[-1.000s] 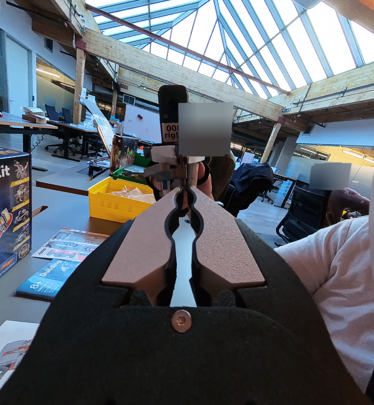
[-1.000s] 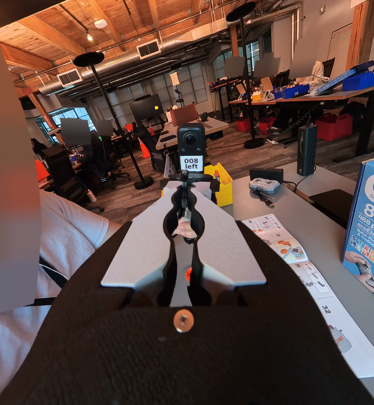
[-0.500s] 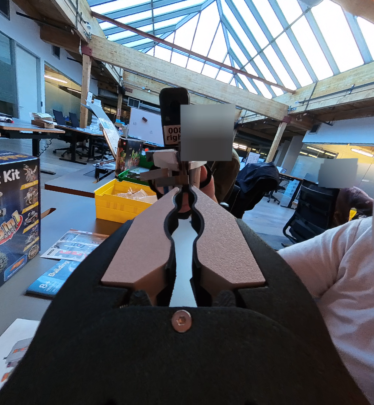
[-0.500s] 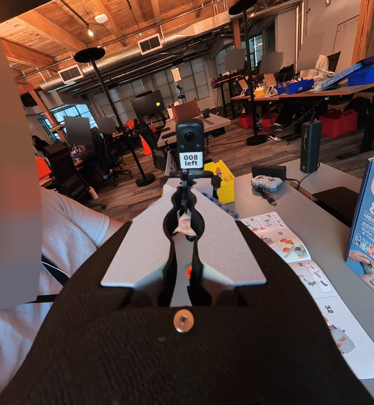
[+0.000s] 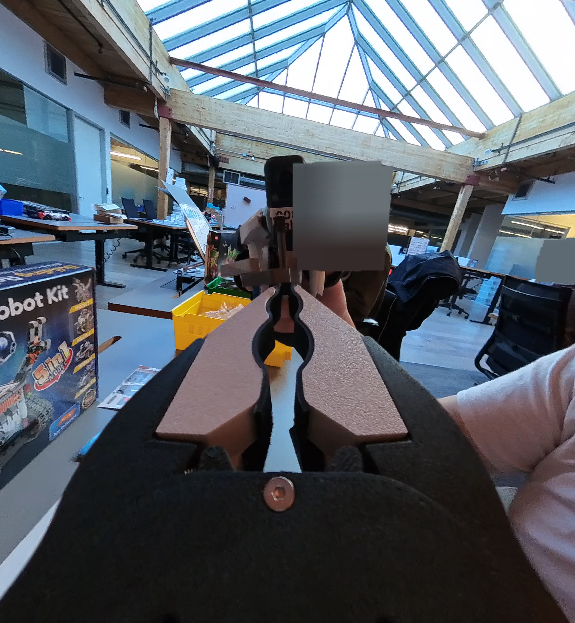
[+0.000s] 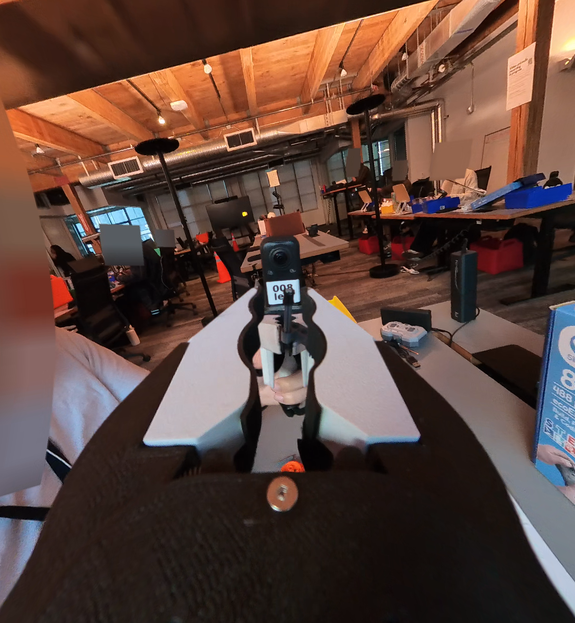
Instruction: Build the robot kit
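My left gripper (image 5: 283, 286), with brown fingers, is shut on a small grey and black part with an upright black rod (image 5: 280, 242), held up above the grey table (image 5: 137, 323). My right gripper (image 6: 282, 300), with pale grey fingers, faces it head-on with its jaws apart. They stand on either side of the part (image 6: 288, 332) and I cannot tell if they touch it. The left gripper's fingers (image 6: 266, 360) and the hand behind them show through that gap. The right gripper's black camera (image 5: 279, 182) rises behind the part.
A dark robot kit box (image 5: 33, 354) stands at the left, with a yellow bin (image 5: 208, 317) and booklets (image 5: 127, 387) behind it. A blue kit box (image 6: 569, 404), a grey remote (image 6: 404, 332), a black power brick (image 6: 463, 286) and a small orange piece (image 6: 292, 467) are on the table. A person's white sleeve (image 5: 532, 421) is close.
The right gripper's jaws have spread apart from the small part they were closed around. The two grippers have drawn closer. The left gripper still holds the part.
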Demonstrator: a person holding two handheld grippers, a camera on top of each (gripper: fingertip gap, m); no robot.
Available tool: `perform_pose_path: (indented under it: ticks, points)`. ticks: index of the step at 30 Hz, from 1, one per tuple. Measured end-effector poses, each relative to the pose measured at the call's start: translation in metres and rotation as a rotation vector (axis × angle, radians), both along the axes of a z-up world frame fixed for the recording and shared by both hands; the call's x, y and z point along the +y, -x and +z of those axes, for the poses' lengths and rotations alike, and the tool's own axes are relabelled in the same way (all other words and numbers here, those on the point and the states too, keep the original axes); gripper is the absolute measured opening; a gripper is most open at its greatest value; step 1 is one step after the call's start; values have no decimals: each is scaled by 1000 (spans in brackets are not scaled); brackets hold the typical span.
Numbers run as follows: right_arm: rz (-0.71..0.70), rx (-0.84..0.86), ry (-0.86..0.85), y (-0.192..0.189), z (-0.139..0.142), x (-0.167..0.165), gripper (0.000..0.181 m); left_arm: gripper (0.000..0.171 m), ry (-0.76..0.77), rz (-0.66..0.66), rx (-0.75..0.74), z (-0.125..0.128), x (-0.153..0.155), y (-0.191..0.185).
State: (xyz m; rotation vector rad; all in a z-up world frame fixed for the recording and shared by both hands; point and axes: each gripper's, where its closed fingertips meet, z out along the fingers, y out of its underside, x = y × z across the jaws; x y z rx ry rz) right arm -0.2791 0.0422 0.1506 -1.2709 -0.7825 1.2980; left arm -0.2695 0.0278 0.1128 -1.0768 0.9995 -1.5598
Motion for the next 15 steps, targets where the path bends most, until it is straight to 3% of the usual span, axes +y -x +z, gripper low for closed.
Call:
perform_pose_path:
  ticks: [4, 15]
  points:
    - [-29, -18, -4, 4, 0, -1, 6, 1, -30, 11, -20, 3, -4, 1]
    - [-27, -23, -9, 6, 0, -4, 5, 2, -43, -2, -15, 3, -8, 1]
